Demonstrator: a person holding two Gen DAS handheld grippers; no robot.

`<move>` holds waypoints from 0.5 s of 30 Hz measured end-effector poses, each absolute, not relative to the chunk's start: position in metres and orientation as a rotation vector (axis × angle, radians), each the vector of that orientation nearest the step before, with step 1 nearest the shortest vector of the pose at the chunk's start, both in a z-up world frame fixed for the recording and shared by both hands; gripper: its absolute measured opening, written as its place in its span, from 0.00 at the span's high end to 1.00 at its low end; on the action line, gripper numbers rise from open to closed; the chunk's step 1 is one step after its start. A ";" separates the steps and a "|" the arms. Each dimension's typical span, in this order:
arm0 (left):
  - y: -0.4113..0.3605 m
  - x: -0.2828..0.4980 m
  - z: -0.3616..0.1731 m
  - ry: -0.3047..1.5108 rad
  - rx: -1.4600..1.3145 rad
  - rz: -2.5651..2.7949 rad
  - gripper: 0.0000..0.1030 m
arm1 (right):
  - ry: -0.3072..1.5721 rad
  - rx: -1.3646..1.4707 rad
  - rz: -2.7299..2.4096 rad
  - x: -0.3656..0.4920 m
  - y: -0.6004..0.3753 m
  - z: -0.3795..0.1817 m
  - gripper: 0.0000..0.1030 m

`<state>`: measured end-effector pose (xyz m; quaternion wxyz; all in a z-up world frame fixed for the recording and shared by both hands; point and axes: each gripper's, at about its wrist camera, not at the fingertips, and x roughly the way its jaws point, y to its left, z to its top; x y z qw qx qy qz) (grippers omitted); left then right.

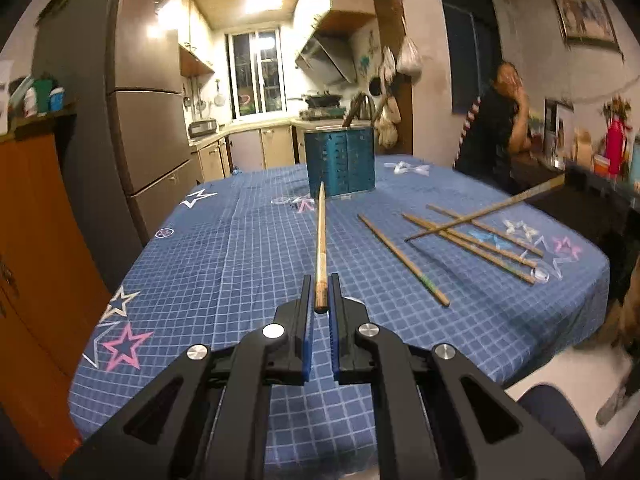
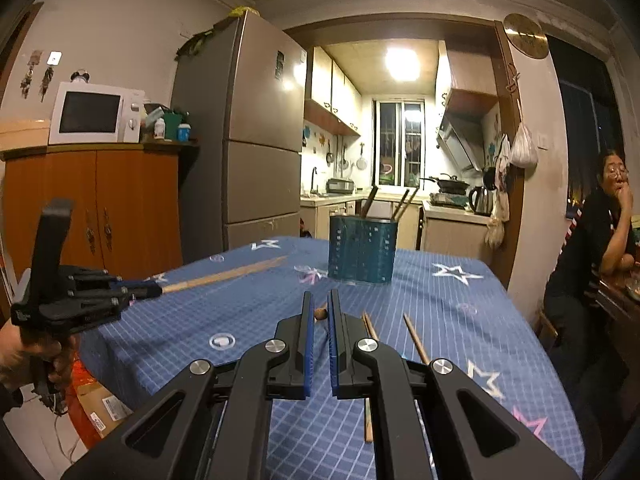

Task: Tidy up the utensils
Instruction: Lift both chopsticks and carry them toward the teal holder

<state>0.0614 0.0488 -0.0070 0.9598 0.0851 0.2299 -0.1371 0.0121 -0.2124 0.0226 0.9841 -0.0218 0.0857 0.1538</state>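
Note:
My left gripper (image 1: pixel 320 292) is shut on a wooden chopstick (image 1: pixel 321 240) that points forward at the blue perforated utensil holder (image 1: pixel 340 162) on the blue checked tablecloth. The left gripper (image 2: pixel 154 290) with its chopstick (image 2: pixel 224 276) also shows in the right wrist view, above the table's left side. My right gripper (image 2: pixel 320 310) is shut on the end of another chopstick (image 2: pixel 321 313), which points straight ahead at the holder (image 2: pixel 362 250). That chopstick (image 1: pixel 480 210) reaches in from the right in the left wrist view. Several loose chopsticks (image 1: pixel 460 240) lie on the cloth.
The holder has utensils standing in it. A person (image 2: pixel 600 240) sits at the table's right side. A fridge (image 2: pixel 248 140) and an orange cabinet (image 2: pixel 96 208) stand left of the table (image 2: pixel 460 320). The kitchen lies behind it.

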 end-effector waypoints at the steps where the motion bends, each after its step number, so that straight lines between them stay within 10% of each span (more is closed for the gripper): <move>1: 0.048 0.062 -0.007 0.481 0.193 -0.273 0.95 | 0.165 -0.048 0.309 0.012 -0.213 0.025 0.93; 15: 0.073 0.066 -0.085 0.544 0.121 -0.257 0.94 | 0.176 -0.049 0.309 0.007 -0.212 0.028 0.93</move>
